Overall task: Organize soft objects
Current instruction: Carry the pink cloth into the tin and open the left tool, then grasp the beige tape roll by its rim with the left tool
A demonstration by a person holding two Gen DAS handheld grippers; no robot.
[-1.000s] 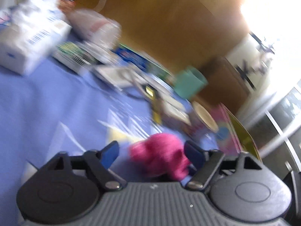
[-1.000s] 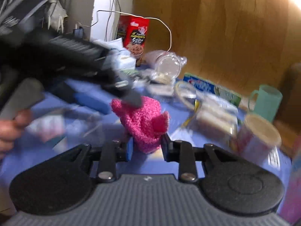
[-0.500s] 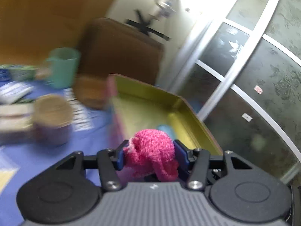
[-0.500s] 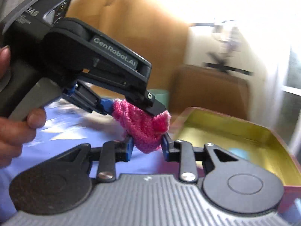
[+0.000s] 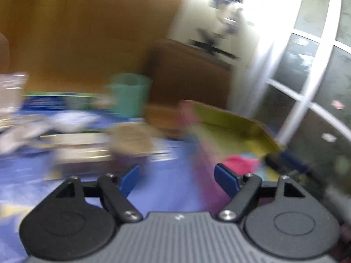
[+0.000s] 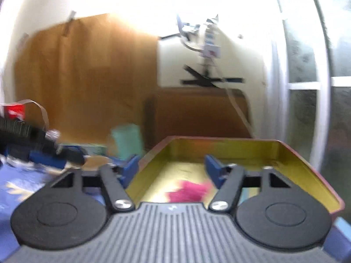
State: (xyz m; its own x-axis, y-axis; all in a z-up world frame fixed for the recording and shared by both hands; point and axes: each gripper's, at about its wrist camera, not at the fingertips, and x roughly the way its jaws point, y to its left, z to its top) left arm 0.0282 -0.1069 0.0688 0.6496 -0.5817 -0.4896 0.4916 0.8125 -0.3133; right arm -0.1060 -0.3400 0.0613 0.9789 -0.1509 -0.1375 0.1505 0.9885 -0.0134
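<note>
- A pink sock (image 6: 189, 191) lies in the yellow tray (image 6: 302, 164), low centre of the right wrist view; it is blurred, a fuzzy crumpled lump, so its long axis cannot be told.
- The right tool (image 6: 172, 167) hangs released above the tray, blue pads wide apart.
- The left tool (image 5: 177, 177) is released too, over the blue counter (image 5: 166, 188).
- A teal cup (image 5: 129, 95) stands mid-frame, blurred.

Motion blur smears the table clutter (image 5: 72, 135); the pink sock (image 6: 188, 191) perhaps partly hidden.
</note>
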